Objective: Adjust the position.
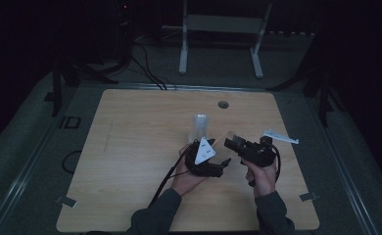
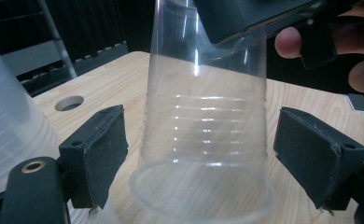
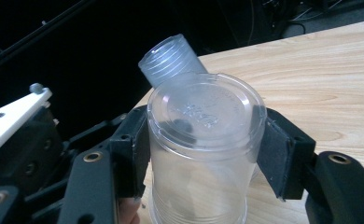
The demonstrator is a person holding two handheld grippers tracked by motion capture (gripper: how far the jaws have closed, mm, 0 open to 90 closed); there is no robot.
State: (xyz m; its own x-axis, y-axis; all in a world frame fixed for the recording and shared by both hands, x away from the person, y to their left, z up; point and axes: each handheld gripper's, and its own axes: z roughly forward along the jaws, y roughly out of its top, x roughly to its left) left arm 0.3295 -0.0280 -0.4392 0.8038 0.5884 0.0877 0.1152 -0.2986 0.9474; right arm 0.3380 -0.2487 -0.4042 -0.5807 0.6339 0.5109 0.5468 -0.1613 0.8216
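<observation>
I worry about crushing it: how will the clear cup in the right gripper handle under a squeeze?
The clear cup looks thin-walled, so probably light and easily dented. Its glossy sides may slip between the right gripper pads; the ribs might help.

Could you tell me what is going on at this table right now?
A person holds a gripper in each hand over a wooden table. The right gripper is clamped on a clear plastic cup, held upside down. The left gripper has its jaws open on either side of that same cup, not touching it. A second clear cup stands upside down on the table just beyond the hands.
</observation>
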